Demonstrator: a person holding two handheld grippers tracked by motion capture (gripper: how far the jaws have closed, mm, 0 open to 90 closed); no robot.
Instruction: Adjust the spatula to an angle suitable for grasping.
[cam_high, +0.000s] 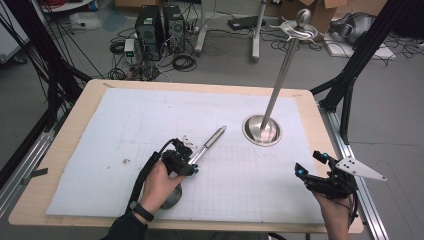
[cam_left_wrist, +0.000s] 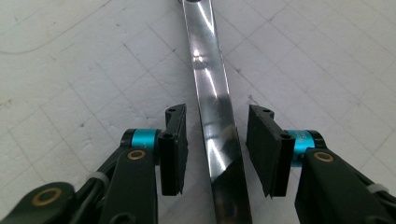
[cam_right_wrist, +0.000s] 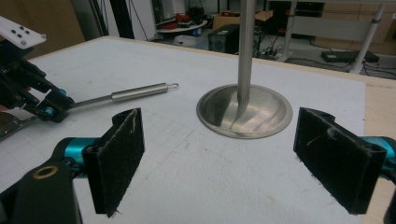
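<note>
You have no writing, label, brand or number to read here. The white mat (cam_high: 240, 190) on your tabletop (cam_high: 70, 145) carries only a faint printed grid of lines, and none of those squares bears a figure you could make out.

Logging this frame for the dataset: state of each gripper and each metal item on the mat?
left gripper: open, jaws straddling the utensil, not clamped.
right gripper: open wide, holding nothing.
utensil: lying flat on the mat.
stand: upright, round base on the mat, nothing hanging from its top.
</note>
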